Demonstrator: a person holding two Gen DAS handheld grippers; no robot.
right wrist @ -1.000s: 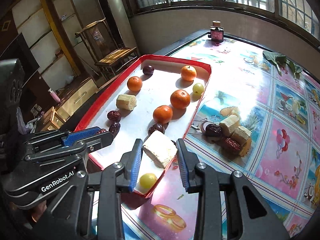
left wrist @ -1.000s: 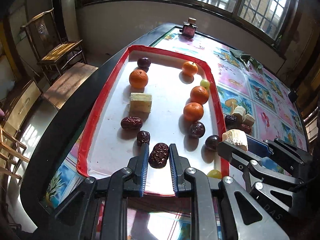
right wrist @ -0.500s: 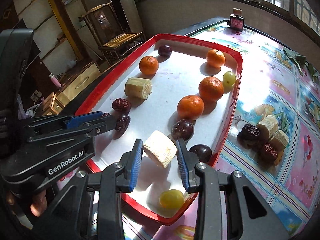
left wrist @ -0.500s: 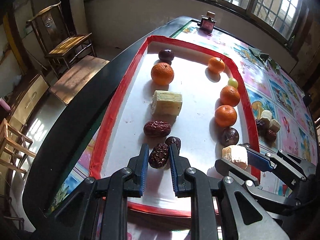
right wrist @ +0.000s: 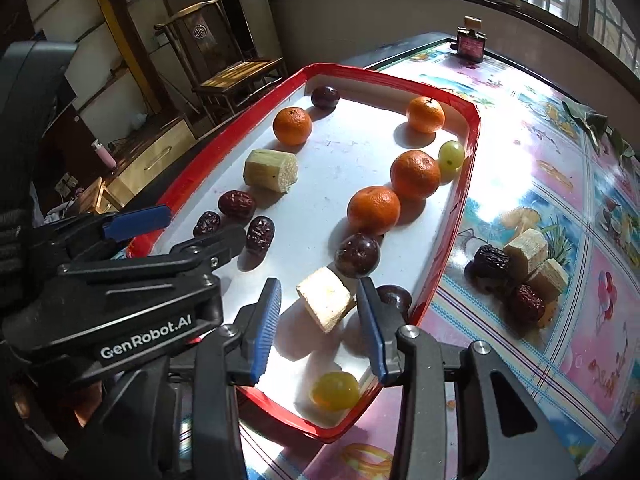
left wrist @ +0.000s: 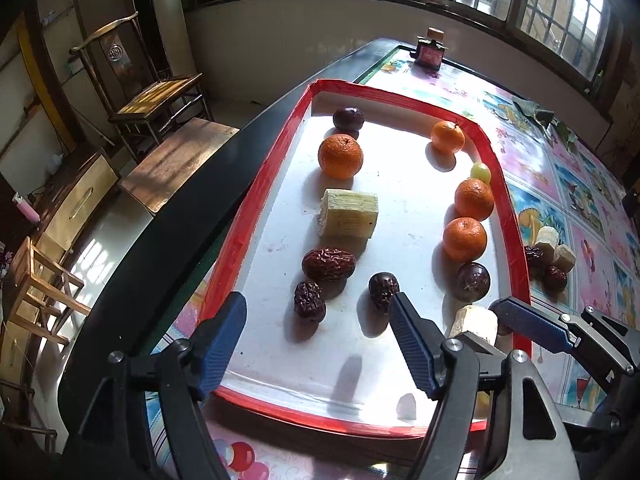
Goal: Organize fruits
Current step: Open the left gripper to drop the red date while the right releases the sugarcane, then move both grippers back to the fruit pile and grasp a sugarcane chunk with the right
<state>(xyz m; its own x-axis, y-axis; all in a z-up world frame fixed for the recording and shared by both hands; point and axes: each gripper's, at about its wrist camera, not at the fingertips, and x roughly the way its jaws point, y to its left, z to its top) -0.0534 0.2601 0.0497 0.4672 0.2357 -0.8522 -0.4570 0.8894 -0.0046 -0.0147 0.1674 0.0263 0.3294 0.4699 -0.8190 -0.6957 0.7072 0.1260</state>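
Note:
A red-rimmed white tray (left wrist: pixel 256 184) holds several oranges, dark plums, red dates, grapes and a sugarcane piece (left wrist: pixel 349 213). My left gripper (left wrist: pixel 316 332) is open and empty above the tray's near end; a red date (left wrist: pixel 309 300) lies just ahead of it, beside two other dates (left wrist: pixel 329 263) (left wrist: pixel 383 289). My right gripper (right wrist: pixel 318 320) has its jaws spread around a pale sugarcane chunk (right wrist: pixel 326 298) that rests on the tray (right wrist: pixel 464 184), with a gap on each side. A yellow grape (right wrist: pixel 335 390) lies below it.
On the patterned tablecloth right of the tray lies a small pile of dates and sugarcane pieces (right wrist: pixel 520 268). A small dark bottle (right wrist: pixel 471 42) stands at the table's far end. A wooden chair (left wrist: pixel 156 92) and low furniture stand left of the table.
My left gripper has opened and let go of the red date, which now lies on the tray. My right gripper has opened around the sugarcane chunk, now set down near the plum.

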